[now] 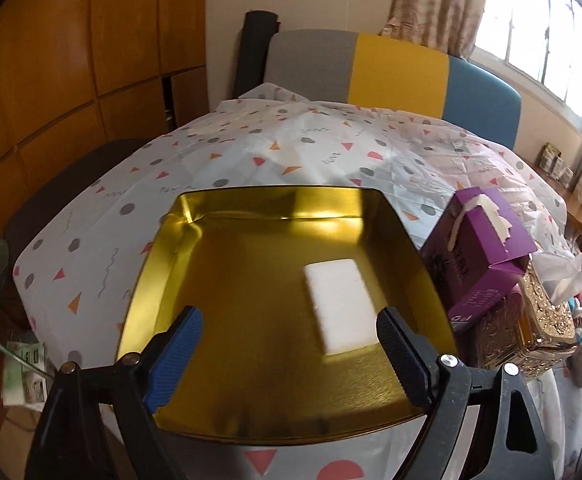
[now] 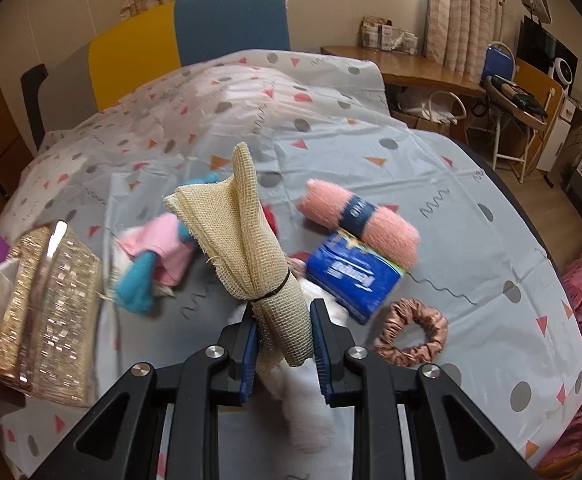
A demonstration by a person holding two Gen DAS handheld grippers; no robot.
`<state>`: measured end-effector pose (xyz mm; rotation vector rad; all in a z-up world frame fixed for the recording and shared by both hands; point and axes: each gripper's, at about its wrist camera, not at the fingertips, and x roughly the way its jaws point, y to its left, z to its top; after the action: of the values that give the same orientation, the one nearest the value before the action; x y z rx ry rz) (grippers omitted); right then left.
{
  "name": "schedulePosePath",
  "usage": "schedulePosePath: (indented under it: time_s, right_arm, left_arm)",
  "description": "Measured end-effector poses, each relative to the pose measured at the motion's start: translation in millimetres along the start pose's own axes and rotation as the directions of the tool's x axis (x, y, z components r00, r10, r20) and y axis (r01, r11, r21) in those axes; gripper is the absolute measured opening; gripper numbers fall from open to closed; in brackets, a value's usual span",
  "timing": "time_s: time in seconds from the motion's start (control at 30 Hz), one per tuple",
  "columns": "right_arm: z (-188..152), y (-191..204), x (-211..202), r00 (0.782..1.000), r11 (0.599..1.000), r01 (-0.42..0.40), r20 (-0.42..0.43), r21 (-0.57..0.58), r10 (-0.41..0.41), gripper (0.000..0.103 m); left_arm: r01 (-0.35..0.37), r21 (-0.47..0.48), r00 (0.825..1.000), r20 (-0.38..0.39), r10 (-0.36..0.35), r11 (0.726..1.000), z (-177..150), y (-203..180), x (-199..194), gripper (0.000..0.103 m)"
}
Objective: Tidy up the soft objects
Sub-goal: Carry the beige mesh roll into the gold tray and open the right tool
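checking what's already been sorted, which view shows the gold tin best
The left wrist view: the gold tin fills the frame, open, with a white block lying inside and the open left claw over its near edge. The right wrist view shows none of it that I can identify.

Beige mesh cloth bundle (image 2: 259, 256) clamped in right hand-held gripper (image 2: 284, 344).
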<state>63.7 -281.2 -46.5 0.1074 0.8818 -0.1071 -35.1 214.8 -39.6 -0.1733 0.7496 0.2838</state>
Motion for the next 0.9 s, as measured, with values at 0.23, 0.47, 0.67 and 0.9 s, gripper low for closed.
schedulePosePath:
  time_s: [0.23,0.47,0.67,0.9]
  right_arm:
    - [24,97,-54,0.976,0.97,-0.185,0.084,-0.155,0.2,0.023]
    - [5,244,-100,0.897,0.819,-0.407,-0.007,-0.404,0.442,0.023]
    - [-51,355,-88,0.842,0.67,-0.526,-0.212,-0.524,0.496,0.023]
    - [-109,411,-19,0.853,0.658,-0.519,-0.381,-0.546,0.356,0.028]
  left_arm:
    - [-0.028,-0.037,0.999,0.038,0.029,0.999,-4,21,-15,0.089]
    - [-0.088,-0.112,0.99,0.098,0.099,0.99,1,50,-31,0.092]
    - [-0.117,-0.161,0.987,0.094,0.133,0.98,0,74,-35,0.093]
    - [-0.147,-0.209,0.982,0.088,0.169,0.967,-7,95,-39,0.094]
